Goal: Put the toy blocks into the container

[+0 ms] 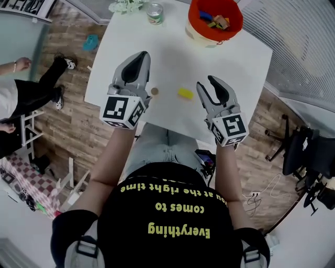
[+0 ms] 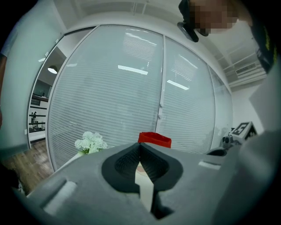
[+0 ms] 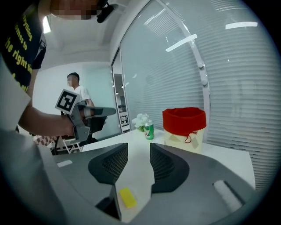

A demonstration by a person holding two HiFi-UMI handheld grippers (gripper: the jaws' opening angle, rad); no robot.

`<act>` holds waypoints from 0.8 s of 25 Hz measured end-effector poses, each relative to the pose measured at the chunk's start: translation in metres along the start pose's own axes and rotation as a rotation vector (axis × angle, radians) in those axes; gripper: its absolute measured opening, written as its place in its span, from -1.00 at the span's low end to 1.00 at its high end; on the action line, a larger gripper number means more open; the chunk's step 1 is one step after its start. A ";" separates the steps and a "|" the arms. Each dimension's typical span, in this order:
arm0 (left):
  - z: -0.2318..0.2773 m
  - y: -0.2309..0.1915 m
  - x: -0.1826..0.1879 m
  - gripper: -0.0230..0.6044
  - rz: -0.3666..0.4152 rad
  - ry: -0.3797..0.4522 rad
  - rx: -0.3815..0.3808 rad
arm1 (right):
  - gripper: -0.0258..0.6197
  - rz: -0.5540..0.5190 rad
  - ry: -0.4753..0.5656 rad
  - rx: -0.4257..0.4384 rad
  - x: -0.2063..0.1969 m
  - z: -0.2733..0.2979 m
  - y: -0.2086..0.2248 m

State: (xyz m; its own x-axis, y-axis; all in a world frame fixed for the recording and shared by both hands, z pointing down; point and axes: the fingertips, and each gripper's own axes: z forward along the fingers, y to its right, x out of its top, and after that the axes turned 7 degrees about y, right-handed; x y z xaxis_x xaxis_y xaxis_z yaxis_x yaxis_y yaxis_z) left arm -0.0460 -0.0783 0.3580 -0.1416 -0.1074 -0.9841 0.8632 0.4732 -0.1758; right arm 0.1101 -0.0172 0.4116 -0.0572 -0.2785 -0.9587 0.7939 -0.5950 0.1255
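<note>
A yellow block lies on the white table, just left of my right gripper. That gripper is open with nothing held; in the right gripper view the yellow block shows on the table through the gap of the right gripper. My left gripper is shut and empty, with a small brown round piece on the table beside it. The red-lined container stands at the far edge with several blocks inside. It also shows as the container ahead, and as a red rim above the shut left gripper.
A green can and white flowers stand at the table's far left. Another person is on the wooden floor to the left, and a dark office chair is to the right. A glass wall with blinds lies beyond the table.
</note>
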 end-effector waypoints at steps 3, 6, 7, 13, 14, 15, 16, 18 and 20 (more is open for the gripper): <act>0.002 -0.001 -0.006 -0.93 -0.007 -0.007 -0.001 | -0.32 -0.030 -0.090 0.057 -0.027 0.009 -0.010; 0.003 0.000 -0.011 -0.93 -0.013 -0.016 -0.005 | -0.31 -0.079 -0.176 0.107 -0.053 0.016 -0.020; 0.003 0.000 -0.012 -0.93 -0.014 -0.019 -0.007 | -0.30 -0.096 -0.202 0.121 -0.060 0.017 -0.022; 0.003 -0.001 -0.018 -0.93 -0.017 -0.028 -0.008 | -0.14 -0.174 -0.357 0.201 -0.108 0.026 -0.037; 0.003 -0.001 -0.019 -0.93 -0.018 -0.031 -0.009 | -0.13 -0.196 -0.381 0.214 -0.116 0.027 -0.039; 0.003 -0.001 -0.021 -0.93 -0.018 -0.034 -0.009 | -0.13 -0.218 -0.404 0.227 -0.123 0.028 -0.040; 0.002 -0.001 -0.022 -0.93 -0.019 -0.036 -0.010 | -0.13 -0.237 -0.430 0.239 -0.131 0.028 -0.042; 0.002 -0.001 -0.024 -0.93 -0.020 -0.040 -0.010 | -0.15 -0.262 -0.479 0.259 -0.146 0.028 -0.044; 0.002 0.000 -0.026 -0.93 -0.021 -0.044 -0.010 | -0.16 -0.278 -0.515 0.274 -0.158 0.030 -0.044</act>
State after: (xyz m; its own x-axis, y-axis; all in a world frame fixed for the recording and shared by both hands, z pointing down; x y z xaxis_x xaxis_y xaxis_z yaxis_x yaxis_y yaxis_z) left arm -0.0415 -0.0771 0.3834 -0.1378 -0.1551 -0.9782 0.8555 0.4790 -0.1965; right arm 0.0661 0.0307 0.5654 -0.5755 -0.3717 -0.7284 0.5284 -0.8488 0.0157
